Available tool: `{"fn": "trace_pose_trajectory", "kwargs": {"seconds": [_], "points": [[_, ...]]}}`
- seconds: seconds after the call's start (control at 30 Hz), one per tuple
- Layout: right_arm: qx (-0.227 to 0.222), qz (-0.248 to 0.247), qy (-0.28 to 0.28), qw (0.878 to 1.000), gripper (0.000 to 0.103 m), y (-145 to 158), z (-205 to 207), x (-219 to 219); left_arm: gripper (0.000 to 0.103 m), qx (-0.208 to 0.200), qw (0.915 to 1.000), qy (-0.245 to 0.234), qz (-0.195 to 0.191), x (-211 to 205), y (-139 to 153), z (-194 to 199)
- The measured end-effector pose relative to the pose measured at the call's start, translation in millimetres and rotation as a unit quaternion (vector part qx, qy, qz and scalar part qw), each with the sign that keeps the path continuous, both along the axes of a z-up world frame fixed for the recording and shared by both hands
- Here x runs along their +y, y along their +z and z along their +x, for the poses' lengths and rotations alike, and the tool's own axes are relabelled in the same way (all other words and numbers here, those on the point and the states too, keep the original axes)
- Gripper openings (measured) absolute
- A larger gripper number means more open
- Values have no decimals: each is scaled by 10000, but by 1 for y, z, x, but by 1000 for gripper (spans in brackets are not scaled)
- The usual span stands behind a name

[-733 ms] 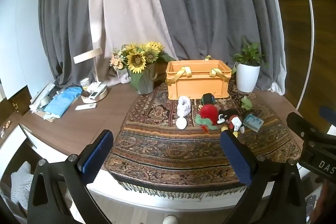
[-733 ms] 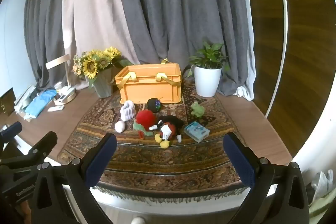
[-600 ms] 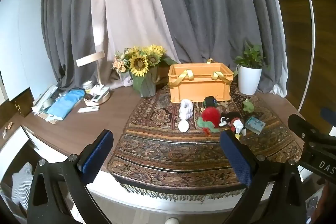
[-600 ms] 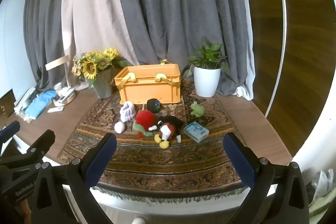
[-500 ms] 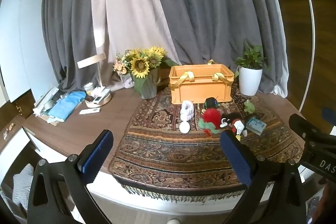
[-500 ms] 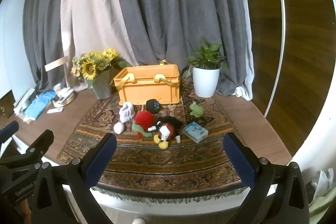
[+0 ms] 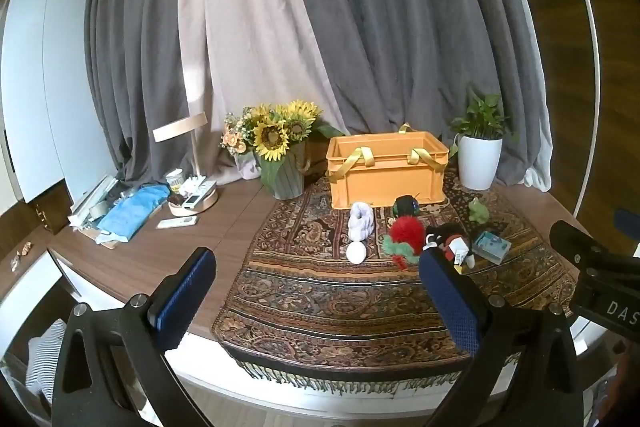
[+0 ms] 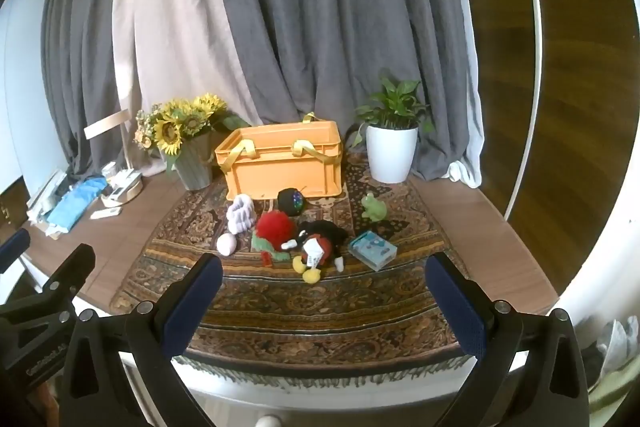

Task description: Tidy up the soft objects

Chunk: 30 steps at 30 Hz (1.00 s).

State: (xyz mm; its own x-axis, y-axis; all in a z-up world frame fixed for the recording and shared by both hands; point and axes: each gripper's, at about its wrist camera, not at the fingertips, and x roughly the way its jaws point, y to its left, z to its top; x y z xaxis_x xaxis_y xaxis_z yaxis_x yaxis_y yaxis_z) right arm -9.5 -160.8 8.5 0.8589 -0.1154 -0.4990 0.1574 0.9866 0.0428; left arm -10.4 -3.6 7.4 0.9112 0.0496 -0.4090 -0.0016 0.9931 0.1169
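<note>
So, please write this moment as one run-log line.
left hand-held gripper: open, empty | right hand-held gripper: open, empty | orange plastic crate: toys outside

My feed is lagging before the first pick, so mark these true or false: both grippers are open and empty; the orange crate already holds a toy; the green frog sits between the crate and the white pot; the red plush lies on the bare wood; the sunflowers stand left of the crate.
1. Left gripper and right gripper open and empty: true.
2. Orange crate holds a toy: false; no toy shows inside it.
3. Green frog between crate and white pot: false; it sits in front of them.
4. Red plush on bare wood: false; it lies on the patterned rug.
5. Sunflowers left of crate: true.
</note>
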Motion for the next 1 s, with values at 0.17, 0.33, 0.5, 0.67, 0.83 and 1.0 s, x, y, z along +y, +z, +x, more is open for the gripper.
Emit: {"fn": "trace_pose_trajectory", "kwargs": {"seconds": [0.17,0.33,0.5,0.67,0.83,1.0], "points": [[3,3,-2,10000,102,0,1,0,103,0,10000,-9,10,-1,2,2],[0,7,-1,10000,102,0,1,0,103,3,10000,-14,11,-1,3,2],[6,0,-3,10000,102,1,1,0,103,-10,10000,9,20,0,6,3],[-3,3,-3,10000,102,1,1,0,103,-48,10000,52,51,1,9,5],[7,-1,11,10000,102,-1,2,1,103,-64,9999,81,60,2,8,7],[2,-6,5,10000,102,-1,2,1,103,-73,9999,82,63,1,6,5]]}}
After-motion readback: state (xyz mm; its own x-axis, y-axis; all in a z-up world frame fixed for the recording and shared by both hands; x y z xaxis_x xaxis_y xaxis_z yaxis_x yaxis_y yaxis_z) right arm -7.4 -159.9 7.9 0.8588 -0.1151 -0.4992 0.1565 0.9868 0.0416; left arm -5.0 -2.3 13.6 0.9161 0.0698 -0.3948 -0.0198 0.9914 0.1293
